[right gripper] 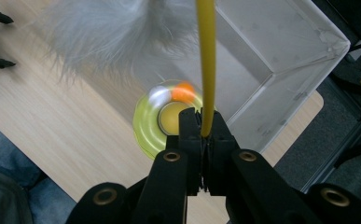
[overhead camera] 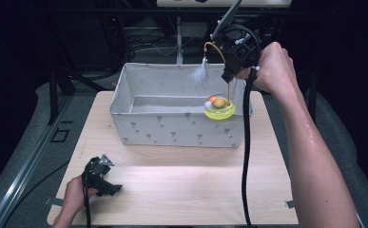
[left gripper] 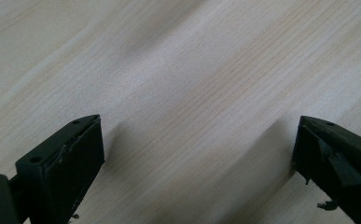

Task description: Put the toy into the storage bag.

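The right gripper (overhead camera: 230,76) pinches the toy's (overhead camera: 219,107) yellow wand (right gripper: 206,65) upright over the bin (overhead camera: 172,128); left gripper (overhead camera: 106,178) jaws gape wide on the surface (overhead camera: 181,185).

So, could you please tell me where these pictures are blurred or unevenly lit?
Right gripper view: the feather tuft and yellow dish are soft. Left gripper view: both tool tips cast shadows on the table. High view: dark surroundings, with a bright band across the table.

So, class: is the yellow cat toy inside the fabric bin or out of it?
Out. The right gripper holds the toy by its wire, hanging above the bin's front corner.
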`<state>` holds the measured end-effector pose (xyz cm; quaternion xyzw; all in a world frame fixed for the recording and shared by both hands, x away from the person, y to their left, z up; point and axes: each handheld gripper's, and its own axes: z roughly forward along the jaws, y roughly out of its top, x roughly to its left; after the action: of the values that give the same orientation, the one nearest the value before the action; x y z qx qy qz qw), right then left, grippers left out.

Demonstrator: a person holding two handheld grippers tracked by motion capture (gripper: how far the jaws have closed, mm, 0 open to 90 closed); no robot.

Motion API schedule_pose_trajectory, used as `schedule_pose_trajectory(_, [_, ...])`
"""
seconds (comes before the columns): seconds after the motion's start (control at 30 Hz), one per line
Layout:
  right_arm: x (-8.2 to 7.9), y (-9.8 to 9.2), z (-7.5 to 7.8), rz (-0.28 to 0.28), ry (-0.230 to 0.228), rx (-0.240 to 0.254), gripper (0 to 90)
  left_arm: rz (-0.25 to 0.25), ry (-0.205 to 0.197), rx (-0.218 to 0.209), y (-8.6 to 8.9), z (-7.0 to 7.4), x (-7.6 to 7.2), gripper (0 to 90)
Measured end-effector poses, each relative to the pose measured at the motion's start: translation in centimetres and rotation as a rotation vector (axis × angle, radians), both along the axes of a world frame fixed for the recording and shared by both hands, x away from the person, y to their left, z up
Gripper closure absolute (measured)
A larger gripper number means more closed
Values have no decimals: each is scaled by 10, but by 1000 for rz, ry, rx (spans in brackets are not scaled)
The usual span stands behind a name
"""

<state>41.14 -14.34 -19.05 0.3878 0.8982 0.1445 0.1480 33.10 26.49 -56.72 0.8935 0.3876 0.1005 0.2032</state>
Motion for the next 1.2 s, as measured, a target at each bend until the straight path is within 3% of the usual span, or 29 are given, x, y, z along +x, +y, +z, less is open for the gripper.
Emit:
schedule_pose_trajectory(0.83, [28, -8, 2, -78, -31, 11, 878, -4, -1, 6, 0, 0, 0, 21])
schedule_pose_trajectory(1.2, [47, -14, -9, -113, -31, 16, 878, -6, 0, 6, 0, 0, 0, 21])
